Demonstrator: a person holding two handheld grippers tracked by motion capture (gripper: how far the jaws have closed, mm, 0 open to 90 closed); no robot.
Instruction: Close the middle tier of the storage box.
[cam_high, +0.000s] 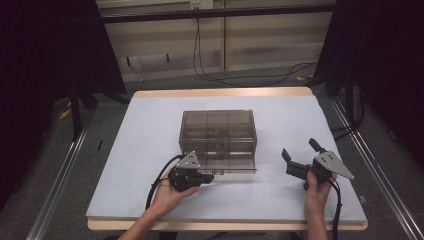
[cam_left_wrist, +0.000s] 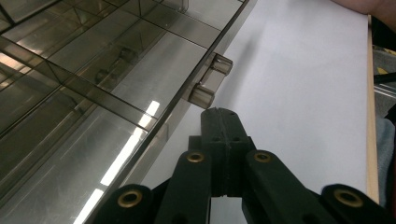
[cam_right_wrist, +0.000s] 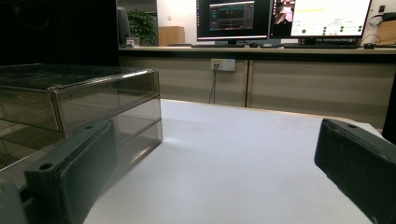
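Down at the near edge, our left gripper (cam_high: 209, 177), jaws pressed together on nothing, points at the smoky compartment box's (cam_high: 218, 131) pulled-out drawer (cam_high: 230, 164) mid-table; our right gripper (cam_high: 300, 154), near right, stands spread wide, well apart.

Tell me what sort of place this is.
Probably a lab or office test room: lit computer monitors on a long counter, loose cables along the floor, and a white-topped table set up with a smoky clear drawer box.
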